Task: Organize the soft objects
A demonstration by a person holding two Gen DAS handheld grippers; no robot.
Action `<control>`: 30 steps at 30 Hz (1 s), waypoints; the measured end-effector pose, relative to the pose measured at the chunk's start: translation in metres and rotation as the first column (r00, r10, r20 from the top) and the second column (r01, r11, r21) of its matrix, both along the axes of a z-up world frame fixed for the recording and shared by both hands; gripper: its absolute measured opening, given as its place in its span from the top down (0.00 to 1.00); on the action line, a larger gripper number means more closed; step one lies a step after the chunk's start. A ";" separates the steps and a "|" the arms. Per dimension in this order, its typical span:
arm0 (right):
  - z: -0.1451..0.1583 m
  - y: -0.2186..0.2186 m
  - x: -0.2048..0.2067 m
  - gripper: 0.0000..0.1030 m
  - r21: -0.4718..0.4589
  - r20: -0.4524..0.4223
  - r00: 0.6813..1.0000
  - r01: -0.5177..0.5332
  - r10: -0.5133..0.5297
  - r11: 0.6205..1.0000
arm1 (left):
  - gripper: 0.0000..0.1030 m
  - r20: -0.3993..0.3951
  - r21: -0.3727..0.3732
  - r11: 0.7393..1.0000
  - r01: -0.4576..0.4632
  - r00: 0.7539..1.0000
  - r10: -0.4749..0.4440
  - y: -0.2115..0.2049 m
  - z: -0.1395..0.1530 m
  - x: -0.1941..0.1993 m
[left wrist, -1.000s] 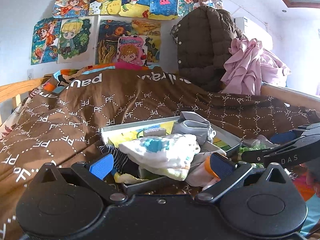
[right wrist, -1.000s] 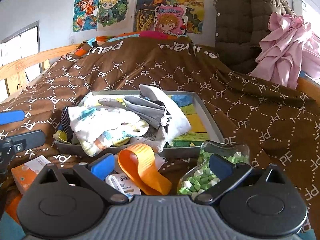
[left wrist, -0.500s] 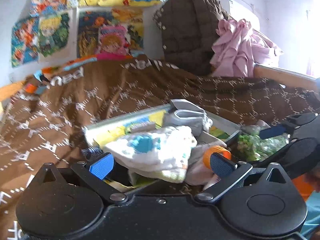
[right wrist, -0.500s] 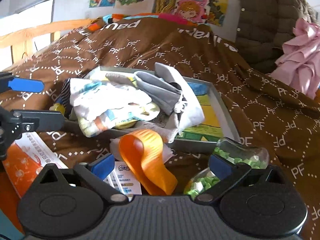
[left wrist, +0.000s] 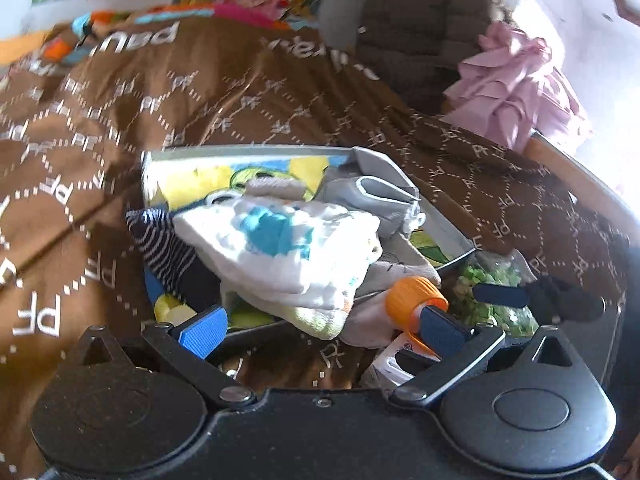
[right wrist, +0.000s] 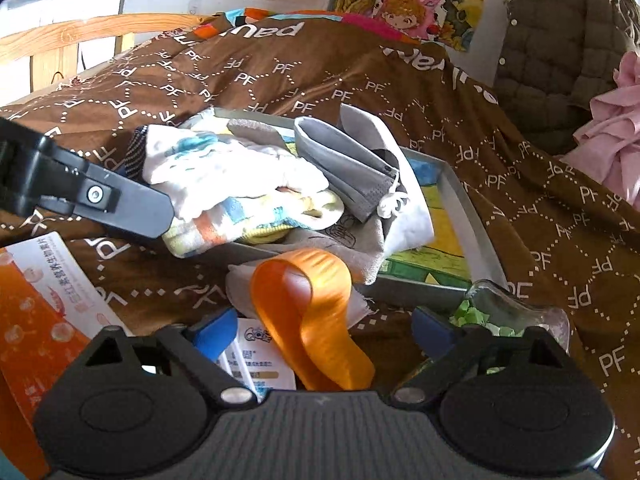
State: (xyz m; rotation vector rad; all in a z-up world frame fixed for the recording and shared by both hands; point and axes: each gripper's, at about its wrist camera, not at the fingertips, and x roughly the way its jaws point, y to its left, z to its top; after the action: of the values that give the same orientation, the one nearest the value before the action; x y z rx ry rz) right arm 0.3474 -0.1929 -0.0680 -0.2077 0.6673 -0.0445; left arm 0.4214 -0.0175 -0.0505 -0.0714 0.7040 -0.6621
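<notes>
Soft items heaped in a shallow tray (right wrist: 476, 216) on a brown quilt (right wrist: 280, 76), seen along both grippers. The pile lies toward the tray's near-left part: a white cloth (left wrist: 280, 244) with blue print on top, a striped sock (left wrist: 160, 240) at its left edge, a grey pouch (right wrist: 344, 160) behind and to the right. The cloth's long axis runs roughly left to right across both views, its near hem drooping over the tray's front rim. The left gripper (left wrist: 320, 326) stands just short of that rim with jaws wide and nothing between them; the hem hangs directly ahead, so this hand is judged the nearer to the pile. In the right wrist view one left finger (right wrist: 132, 204) reaches in from the left and ends at the cloth's left edge; whether it touches cannot be told. The right gripper (right wrist: 324, 334) sits lower and nearer the viewer, jaws closing from wide; an orange loop (right wrist: 316, 316) and a small white packet (right wrist: 256, 364) lie in the gap, the pads not yet pressing them. A bag of green bits (right wrist: 504, 316) sits beside its right finger, and an orange box (right wrist: 36, 312) lies to the left. For the right hand, the pile lies ahead and upward, beyond the loop.
</notes>
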 end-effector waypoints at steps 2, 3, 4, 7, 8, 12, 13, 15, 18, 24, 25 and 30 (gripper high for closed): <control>-0.001 -0.003 0.002 0.15 0.014 -0.006 1.000 0.010 -0.010 1.000 | 0.01 -0.039 -0.007 1.000 -0.010 0.999 0.010 0.000 -0.002 0.005; -0.002 -0.005 0.003 0.17 0.017 -0.011 1.000 0.014 -0.014 1.000 | 0.01 -0.061 -0.011 1.000 -0.016 0.998 0.015 -0.001 -0.004 0.007; -0.002 -0.005 0.004 0.18 0.019 -0.014 1.000 0.017 -0.017 1.000 | 0.01 -0.084 -0.012 1.000 -0.022 0.996 0.021 -0.001 -0.005 0.010; -0.003 -0.007 0.005 0.20 0.027 -0.017 1.000 0.014 -0.013 1.000 | 0.01 -0.146 -0.014 0.999 -0.042 0.988 0.040 -0.003 -0.009 0.017; -0.003 -0.007 0.005 0.21 0.028 -0.017 1.000 0.010 -0.009 1.000 | 0.01 -0.167 -0.022 0.999 -0.048 0.985 0.043 -0.004 -0.010 0.019; -0.003 -0.007 0.005 0.29 0.037 -0.013 1.000 -0.005 0.006 0.999 | 0.01 -0.221 -0.052 0.998 -0.044 0.975 0.031 -0.010 -0.012 0.024; -0.003 -0.006 0.005 0.31 0.036 -0.010 1.000 -0.010 0.011 0.999 | 0.01 -0.227 -0.057 0.998 -0.042 0.973 0.028 -0.011 -0.013 0.025; -0.003 -0.004 0.003 0.41 0.025 -0.004 1.000 -0.023 0.023 0.999 | 0.01 -0.242 -0.067 0.997 -0.036 0.970 0.019 -0.015 -0.013 0.025; -0.002 -0.002 -0.001 0.46 0.000 0.009 0.999 -0.033 0.033 0.999 | 0.01 -0.252 -0.076 0.996 -0.039 0.967 0.019 -0.020 -0.014 0.024; -0.003 -0.008 -0.004 0.53 0.002 0.017 1.000 -0.015 0.015 1.000 | 0.01 -0.265 -0.052 0.998 -0.042 0.964 0.027 -0.023 -0.023 0.021; -0.004 -0.008 -0.003 0.54 0.003 0.011 1.000 -0.017 0.017 1.000 | 0.01 -0.268 -0.050 0.998 -0.040 0.963 0.025 -0.024 -0.024 0.021; -0.002 -0.014 -0.003 0.80 0.041 0.014 0.999 -0.039 0.038 0.998 | 0.03 -0.264 -0.047 0.999 -0.025 0.964 0.012 -0.030 -0.025 0.021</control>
State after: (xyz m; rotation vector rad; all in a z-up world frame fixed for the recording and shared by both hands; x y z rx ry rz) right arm 0.3442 -0.2069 -0.0702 -0.1805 0.6502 0.0049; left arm 0.4425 -0.0471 -0.0759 -0.2149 0.9423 -0.6588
